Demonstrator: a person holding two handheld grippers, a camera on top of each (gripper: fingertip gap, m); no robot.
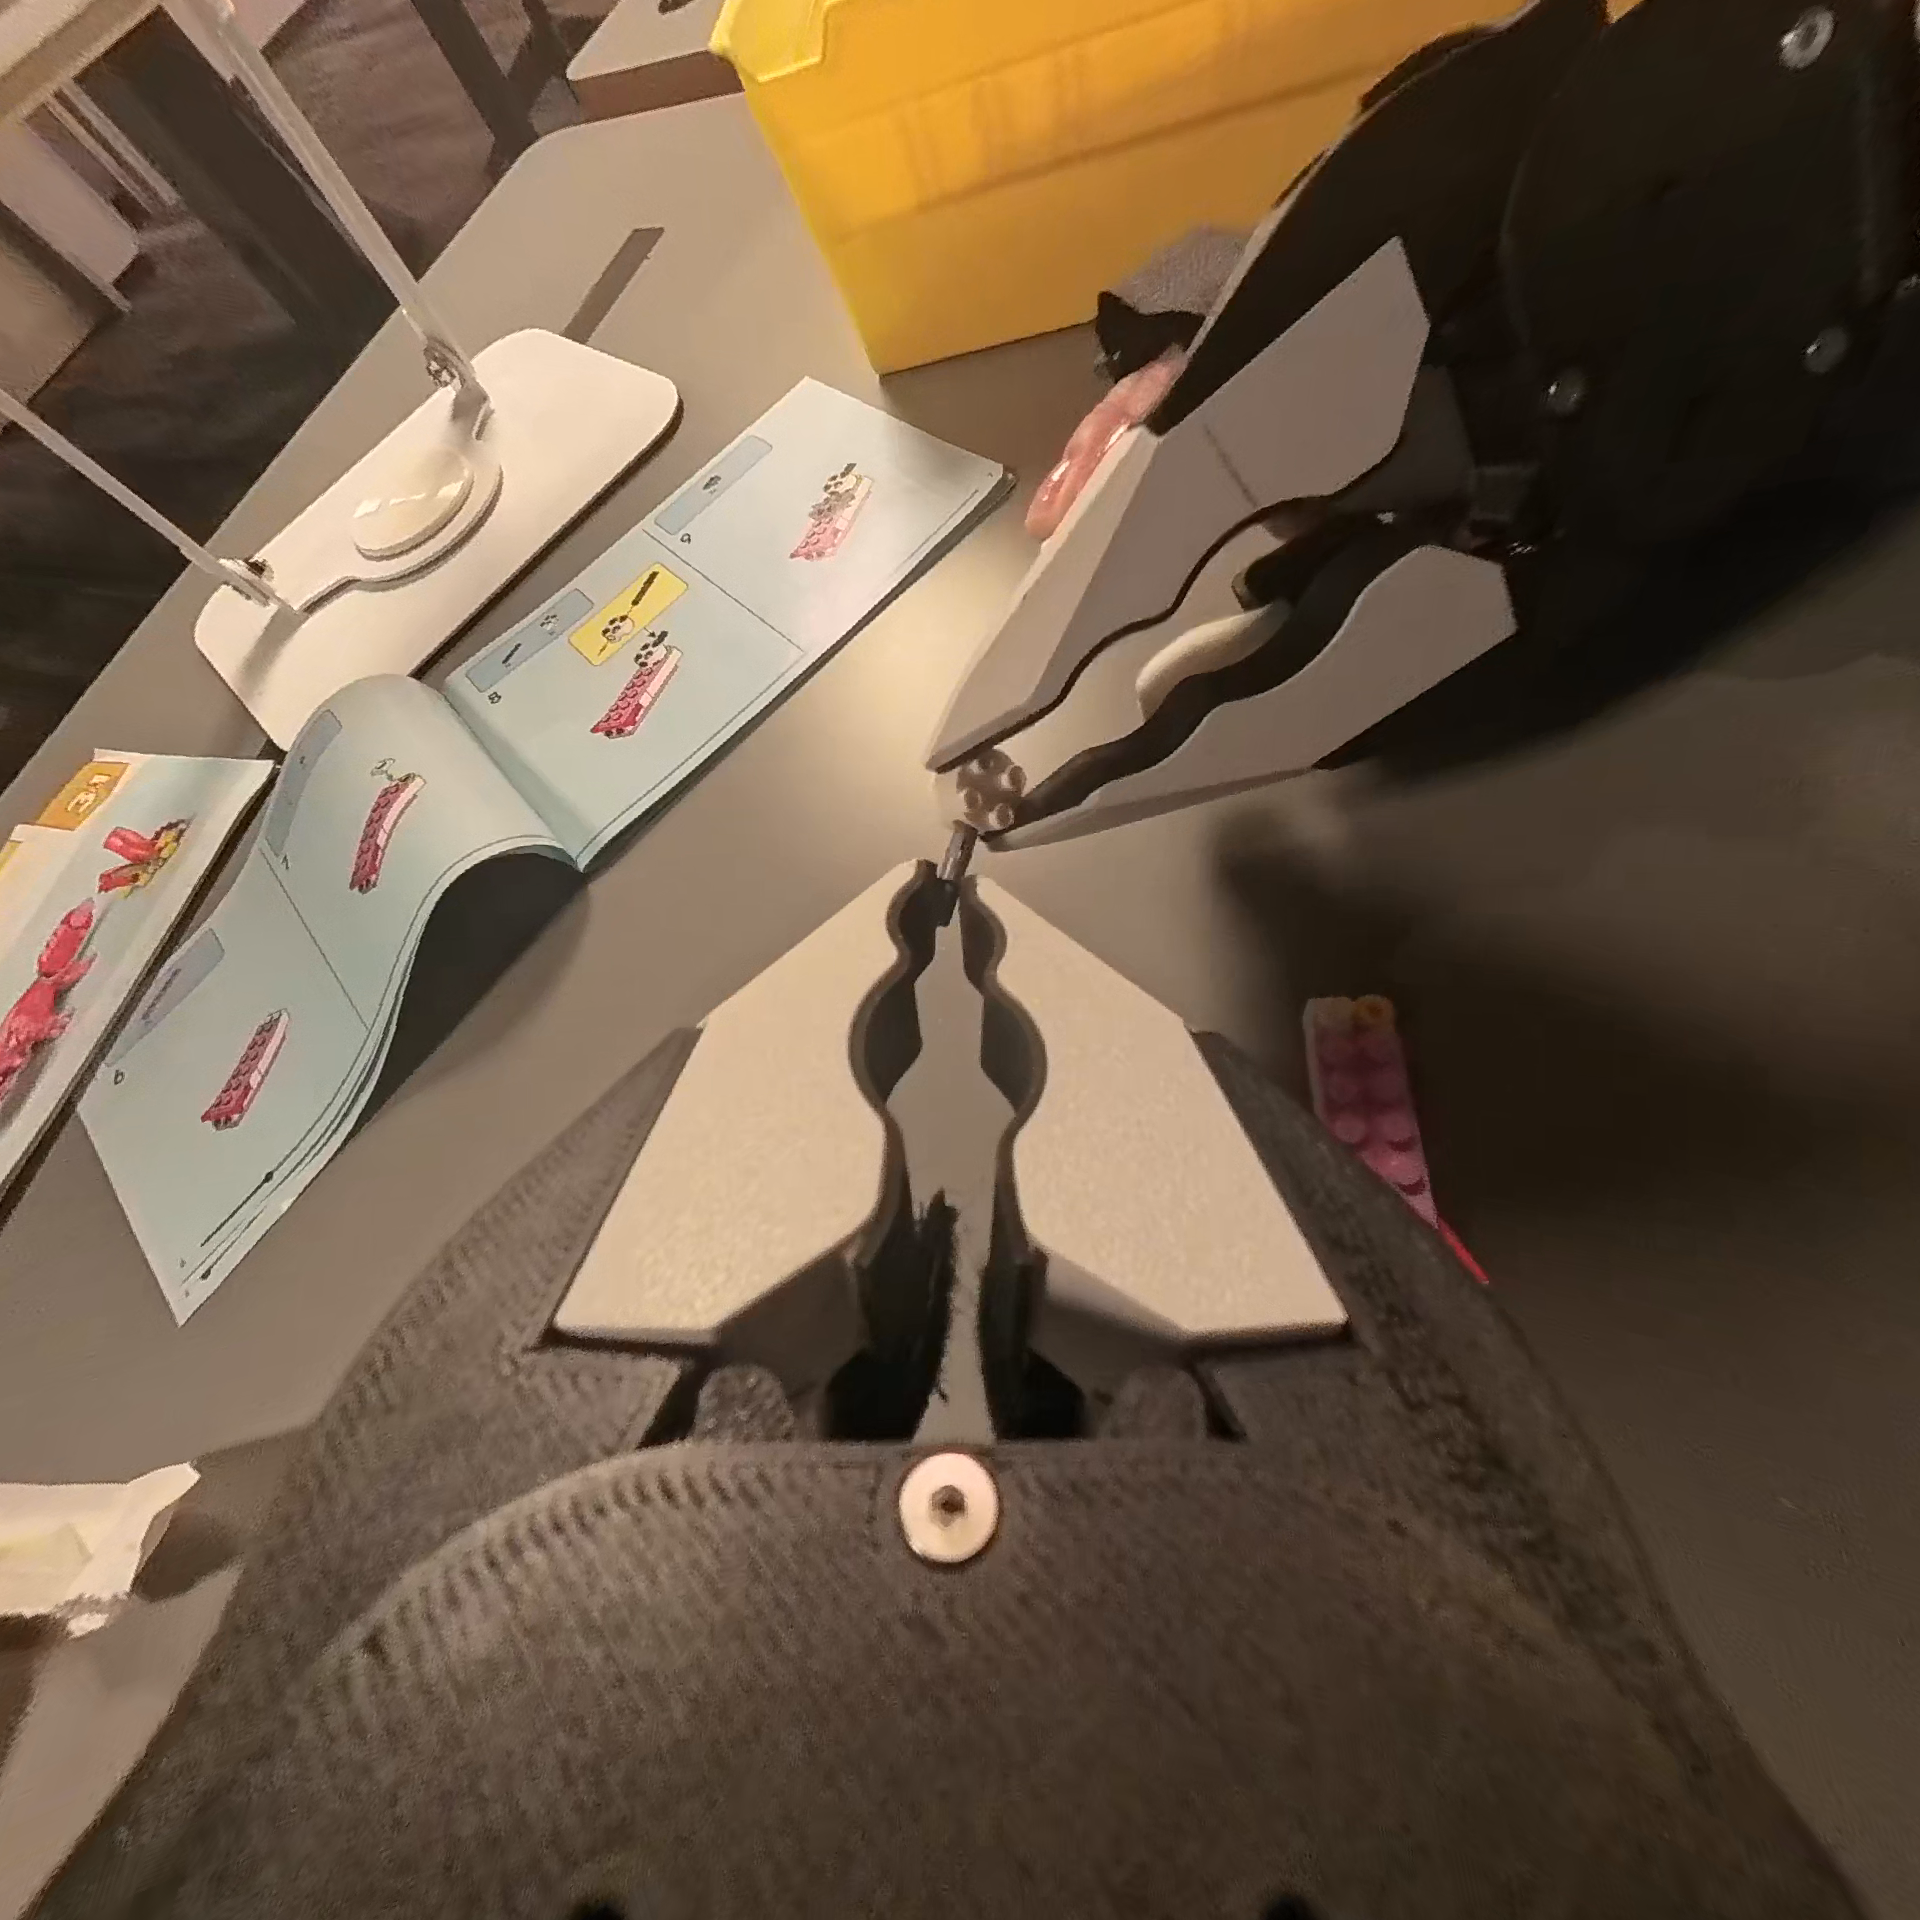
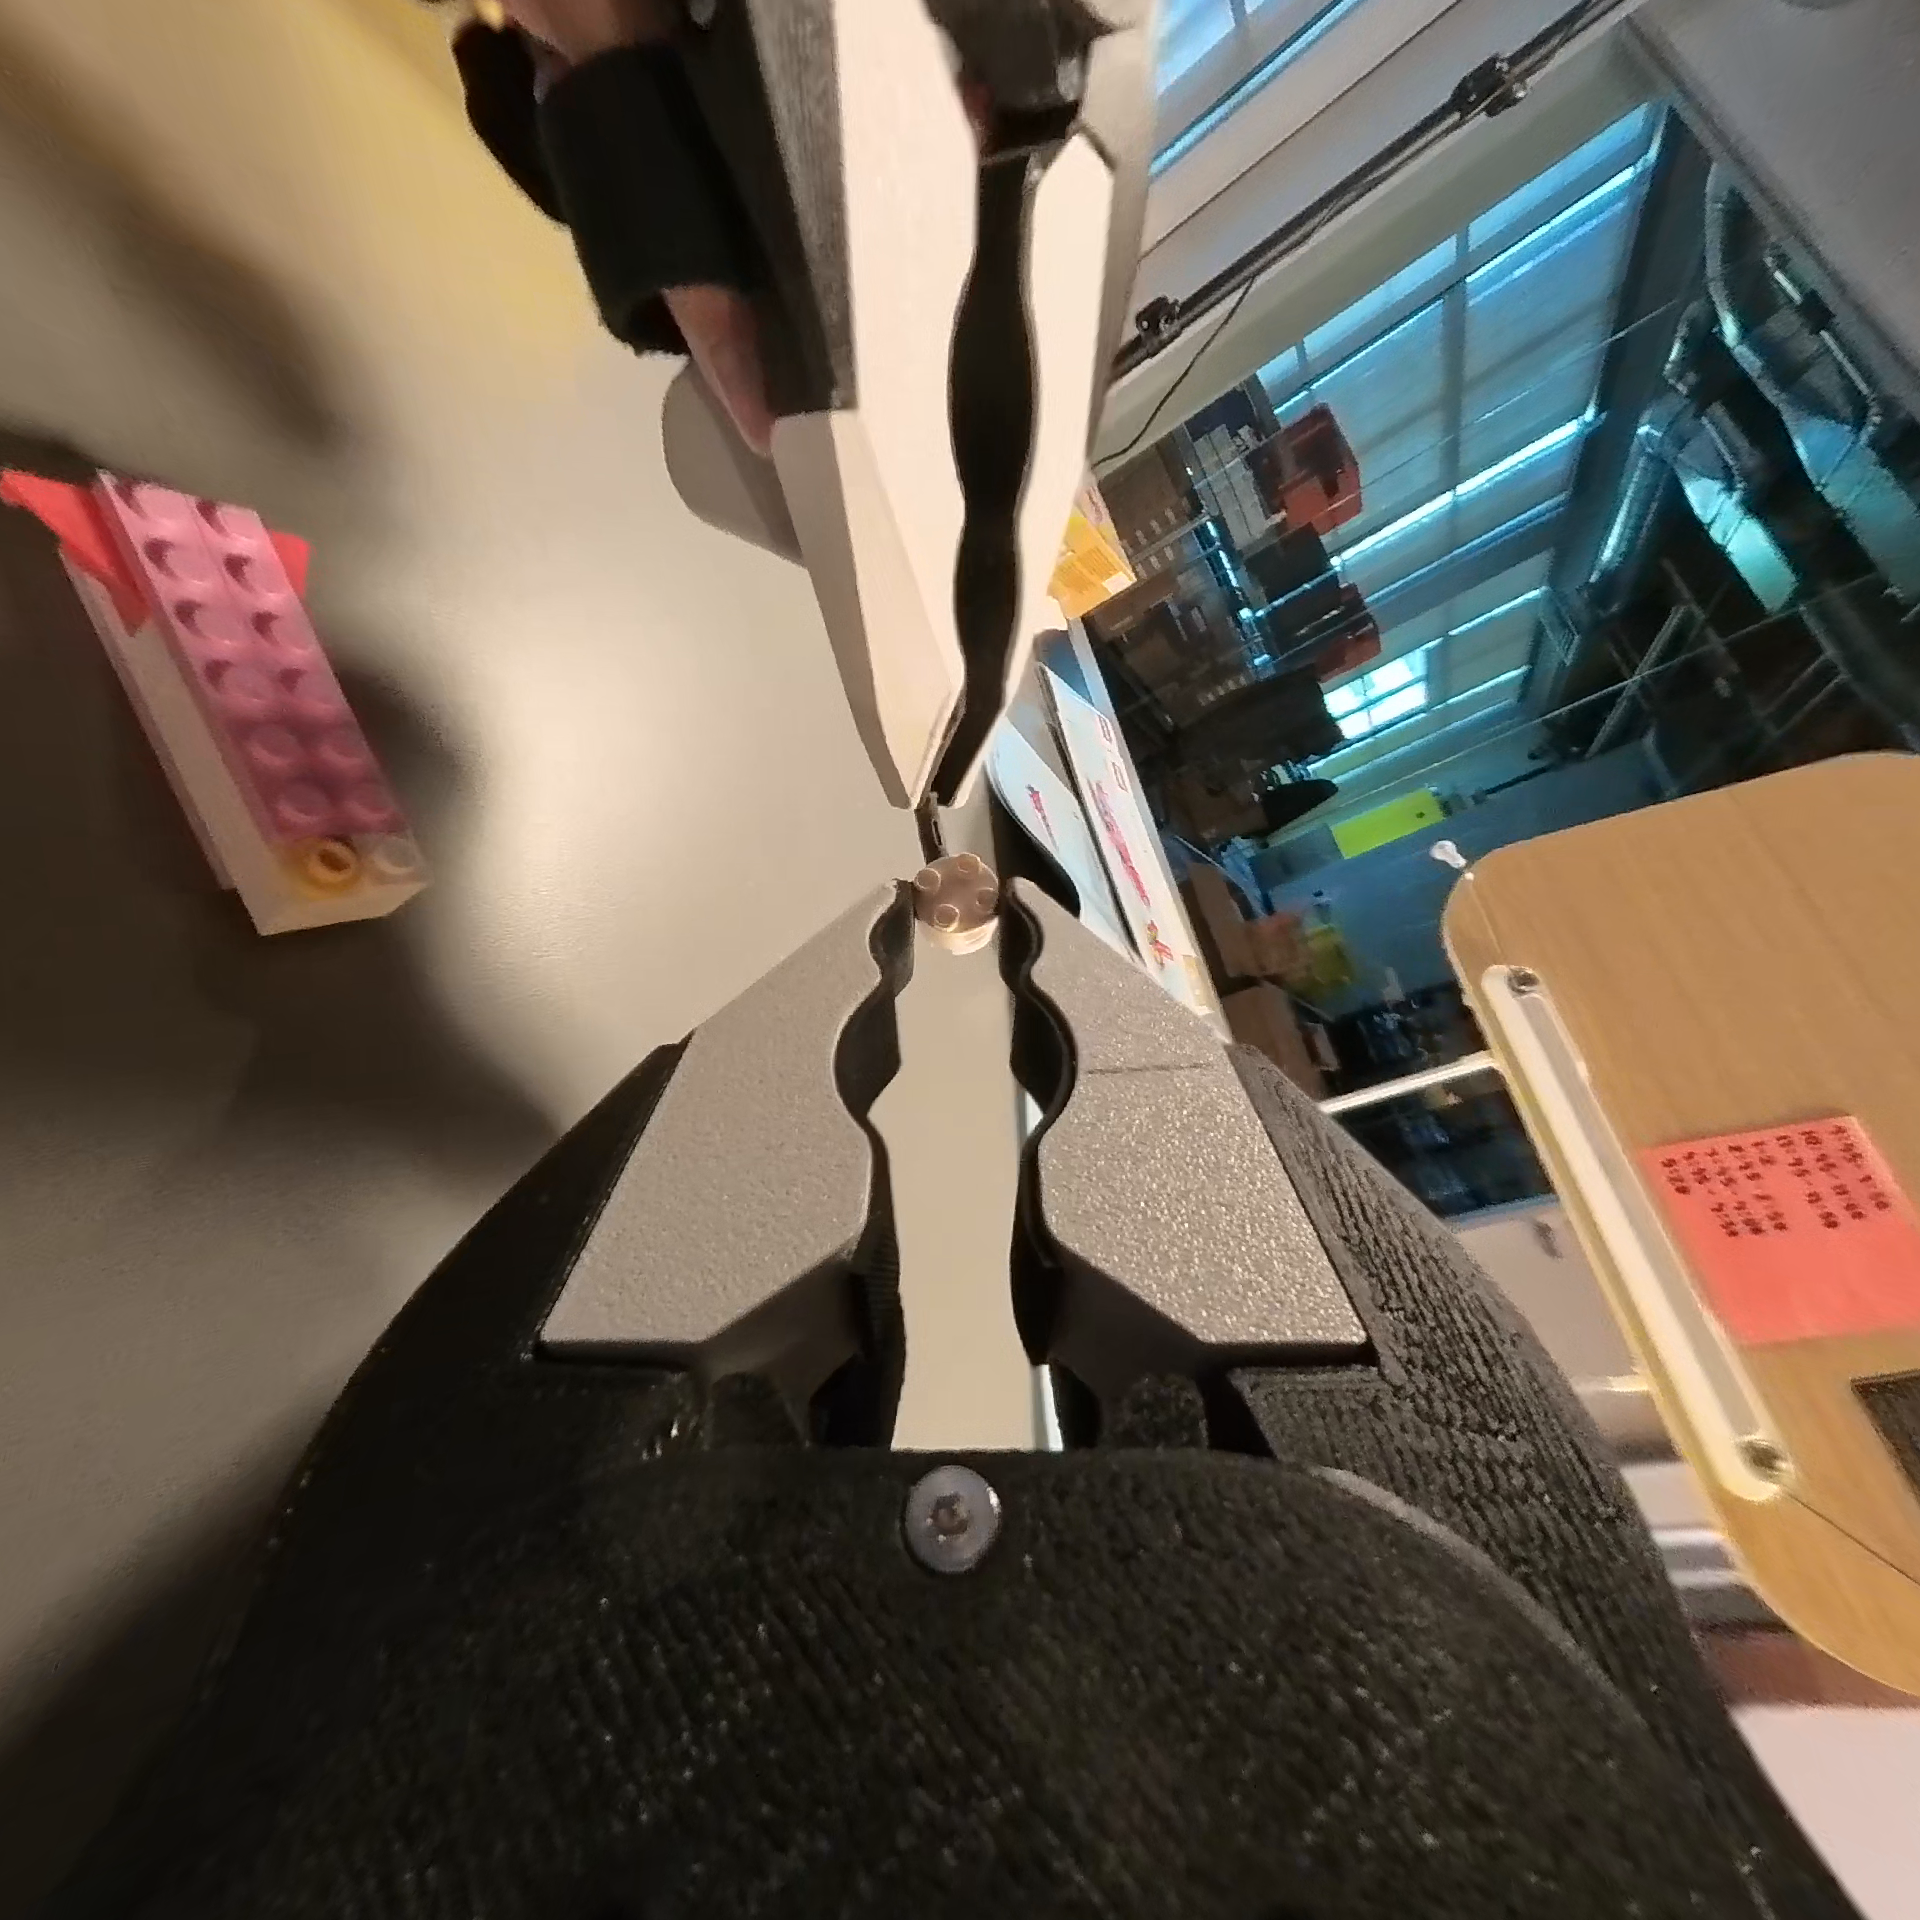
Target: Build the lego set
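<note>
- Two grippers meet tip to tip above the grey table (image 1: 1558,1039), each with a small toy-brick part in its tips.
- The left gripper (image 1: 943,891) is clenched on a thin dark pin (image 1: 954,852), which sticks out past its fingertips toward the other gripper.
- The right gripper (image 2: 954,912) is clamped on a small round grey studded piece (image 2: 956,902); both pads press its sides, with the studded face turned toward the camera.
- In the left wrist view the pin's free end touches, or stands just beside, the rim of the round piece (image 1: 987,795); whether it is seated I cannot tell.
- A pink studded brick assembly (image 2: 260,686) on a white base lies on the table, well apart from both grippers, to the left in the right wrist view.
- An open instruction booklet (image 1: 499,748), a white lamp base (image 1: 447,520) and a yellow bin (image 1: 1039,177) sit farther off on the table.
- A person's gloved hand (image 2: 623,208) is visible behind the left gripper in the right wrist view.
</note>
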